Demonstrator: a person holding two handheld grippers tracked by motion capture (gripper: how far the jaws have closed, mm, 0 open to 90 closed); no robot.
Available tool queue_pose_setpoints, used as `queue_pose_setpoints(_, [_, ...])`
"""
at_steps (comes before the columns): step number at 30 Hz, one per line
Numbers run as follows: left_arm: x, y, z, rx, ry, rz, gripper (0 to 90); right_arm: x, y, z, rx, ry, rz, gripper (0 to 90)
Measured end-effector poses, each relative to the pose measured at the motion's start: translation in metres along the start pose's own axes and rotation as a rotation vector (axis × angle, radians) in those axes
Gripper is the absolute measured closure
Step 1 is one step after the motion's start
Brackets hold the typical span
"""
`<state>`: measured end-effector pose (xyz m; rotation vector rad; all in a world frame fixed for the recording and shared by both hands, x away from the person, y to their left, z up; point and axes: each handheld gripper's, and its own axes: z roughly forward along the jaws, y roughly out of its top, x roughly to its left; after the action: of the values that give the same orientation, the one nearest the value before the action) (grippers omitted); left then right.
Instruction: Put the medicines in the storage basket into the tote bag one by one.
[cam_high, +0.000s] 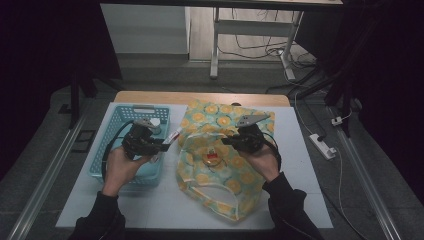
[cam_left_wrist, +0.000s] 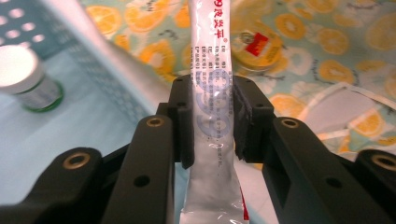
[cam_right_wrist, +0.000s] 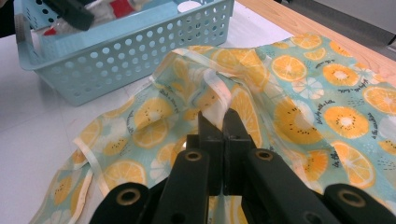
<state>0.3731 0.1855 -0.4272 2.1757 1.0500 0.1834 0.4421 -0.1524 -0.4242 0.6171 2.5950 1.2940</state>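
Left gripper (cam_left_wrist: 212, 116) clamps a slim foil stick sachet (cam_left_wrist: 212, 93) at mid-length, held between the blue basket (cam_high: 107, 131) and the open mouth of the orange-print fabric bag (cam_high: 212, 150); sachet is probably light, soft and slick, so a mid-body pinch seems right. Right gripper (cam_right_wrist: 223, 122), jaws closed, pinches the bag's limp cream-edged rim (cam_right_wrist: 219, 91), holding it up.

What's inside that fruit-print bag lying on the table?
Through the open mouth of the bag, a round tin with a red label lies inside, also in the left gripper view. The fabric covers the rest of the inside, so anything more there is hidden.
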Motion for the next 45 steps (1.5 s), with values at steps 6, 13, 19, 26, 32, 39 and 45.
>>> queue_pose_setpoints(6, [-0.017, 0.007, 0.01, 0.018, -0.042, 0.046, 70.8, 0.0, 0.0, -0.001, -0.003, -0.001, 0.001, 89.8])
queue_pose_setpoints(13, [-0.033, 0.013, 0.025, 0.037, -0.091, 0.079, 70.9, 0.0, 0.0, -0.001, -0.007, -0.001, 0.001, 89.8])
queue_pose_setpoints(19, [-0.043, 0.018, 0.037, 0.055, -0.124, 0.103, 70.9, 0.0, 0.001, -0.001, -0.006, -0.002, -0.001, 89.8])
queue_pose_setpoints(26, [-0.056, 0.022, 0.054, 0.079, -0.147, 0.13, 70.9, 0.0, 0.001, -0.001, -0.009, -0.002, 0.0, 89.8])
queue_pose_setpoints(32, [-0.062, 0.026, 0.068, 0.092, -0.154, 0.141, 70.8, 0.001, 0.001, -0.001, -0.011, -0.001, -0.002, 89.8])
queue_pose_setpoints(39, [-0.063, 0.03, 0.083, 0.089, -0.147, 0.127, 70.8, 0.002, 0.003, -0.003, -0.015, -0.003, -0.007, 89.8])
queue_pose_setpoints(45, [-0.064, 0.036, 0.092, 0.085, -0.131, 0.123, 70.8, 0.003, 0.003, -0.002, -0.012, 0.0, -0.01, 89.8])
